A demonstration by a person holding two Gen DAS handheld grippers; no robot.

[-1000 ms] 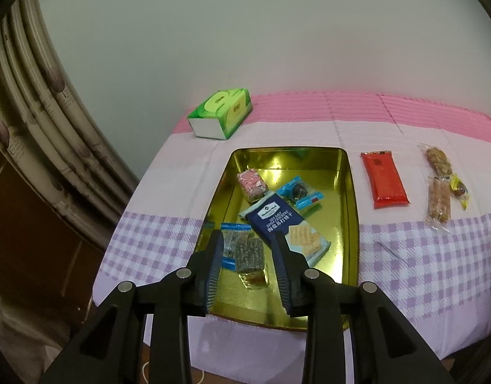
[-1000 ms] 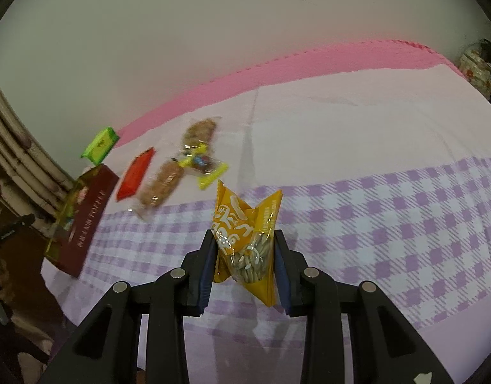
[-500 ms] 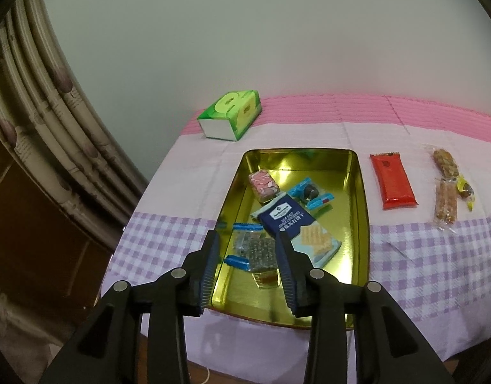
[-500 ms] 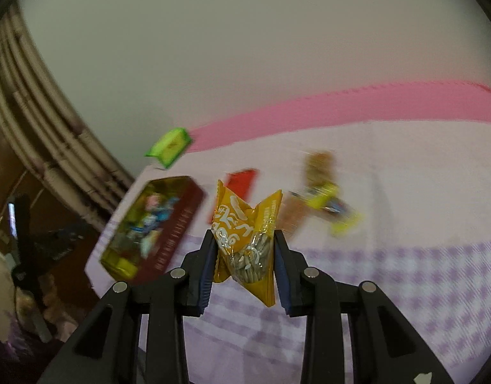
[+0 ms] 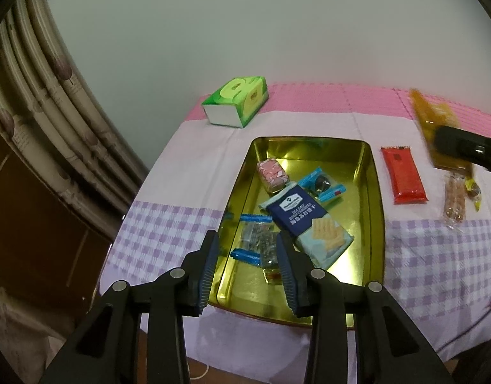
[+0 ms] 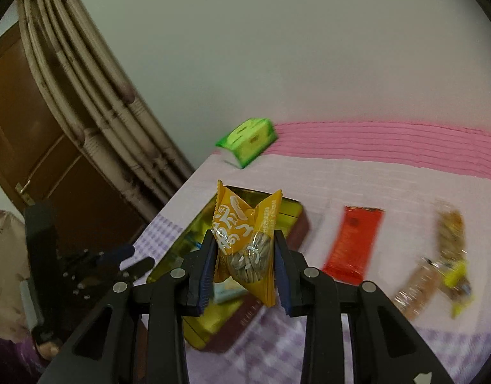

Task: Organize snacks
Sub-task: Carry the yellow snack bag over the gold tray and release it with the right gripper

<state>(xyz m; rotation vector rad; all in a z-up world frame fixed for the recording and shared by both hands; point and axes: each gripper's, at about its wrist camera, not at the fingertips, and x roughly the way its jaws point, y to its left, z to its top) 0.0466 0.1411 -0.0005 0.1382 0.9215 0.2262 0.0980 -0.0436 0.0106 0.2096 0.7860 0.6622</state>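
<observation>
My right gripper (image 6: 244, 240) is shut on a yellow sunflower-seed packet (image 6: 242, 224), held in the air near the gold tray (image 6: 290, 211). In the left wrist view, that packet (image 5: 434, 118) and the right gripper (image 5: 463, 150) show at the right edge. My left gripper (image 5: 247, 235) hovers open over the tray's (image 5: 371, 192) near end, nothing between its pads. In the tray lie a clear blue-ended packet (image 5: 256, 240), a navy cracker packet (image 5: 304, 220), a pink packet (image 5: 272, 174) and a blue cookie packet (image 5: 322, 185).
On the cloth right of the tray lie a red packet (image 5: 403, 174), nut bars (image 5: 455, 200) and a yellow candy (image 5: 472, 190). A green tissue box (image 5: 237, 104) stands behind the tray by the wall. A curtain (image 5: 53, 96) and brown door flank the table's left edge.
The right gripper has swung left and up with the yellow packet, from the cloth's right part to the tray. The left jaws have widened a little; the clear packet now lies turned in the tray.
</observation>
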